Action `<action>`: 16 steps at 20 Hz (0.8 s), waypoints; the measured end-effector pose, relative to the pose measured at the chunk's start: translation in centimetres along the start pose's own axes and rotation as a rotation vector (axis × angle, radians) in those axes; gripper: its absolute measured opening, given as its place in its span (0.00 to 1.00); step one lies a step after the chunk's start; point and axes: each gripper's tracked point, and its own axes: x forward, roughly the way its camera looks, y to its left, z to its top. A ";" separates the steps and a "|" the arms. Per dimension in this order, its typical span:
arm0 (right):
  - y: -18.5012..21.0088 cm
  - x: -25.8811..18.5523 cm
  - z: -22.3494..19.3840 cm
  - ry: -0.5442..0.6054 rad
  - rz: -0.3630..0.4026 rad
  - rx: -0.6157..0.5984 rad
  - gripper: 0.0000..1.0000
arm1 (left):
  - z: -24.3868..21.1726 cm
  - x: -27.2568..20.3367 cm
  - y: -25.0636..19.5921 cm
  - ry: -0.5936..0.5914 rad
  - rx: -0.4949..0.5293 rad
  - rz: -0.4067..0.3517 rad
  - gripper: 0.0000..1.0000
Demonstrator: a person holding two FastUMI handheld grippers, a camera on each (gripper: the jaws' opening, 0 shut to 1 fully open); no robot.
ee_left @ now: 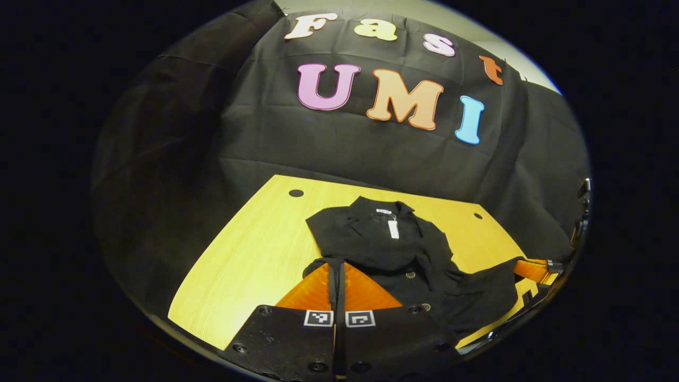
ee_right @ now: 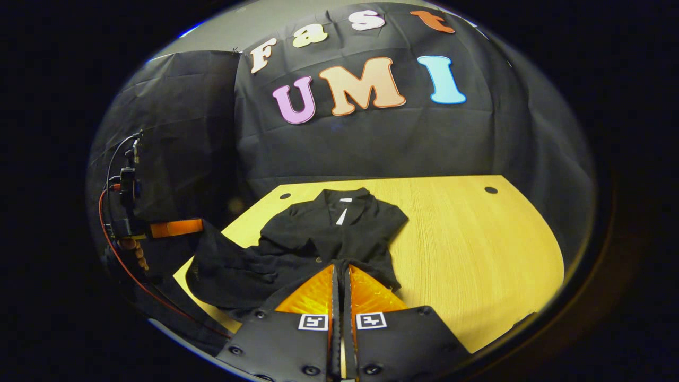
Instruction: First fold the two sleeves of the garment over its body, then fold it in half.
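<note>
Both the left gripper [ee_left: 337,268] and the right gripper [ee_right: 339,273] have fingers pressed together on the hem of the black garment [ee_right: 323,233], which lies ahead on the desk [ee_right: 477,254].

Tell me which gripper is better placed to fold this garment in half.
Neither, I judge: left gripper and right gripper each appear shut on a near corner of the garment, the collar lying far from both. The half fold likely needs both carrying those corners forward together.
</note>
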 end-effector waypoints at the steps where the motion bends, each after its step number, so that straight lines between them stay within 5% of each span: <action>1: -0.1 0.3 0.9 -0.015 -0.004 0.002 0.05 | 0.7 0.5 0.1 -0.007 0.004 -0.004 0.00; 16: -2.2 7.3 9.6 -0.071 -0.071 0.040 0.05 | 6.8 10.0 1.8 -0.020 0.033 -0.027 0.00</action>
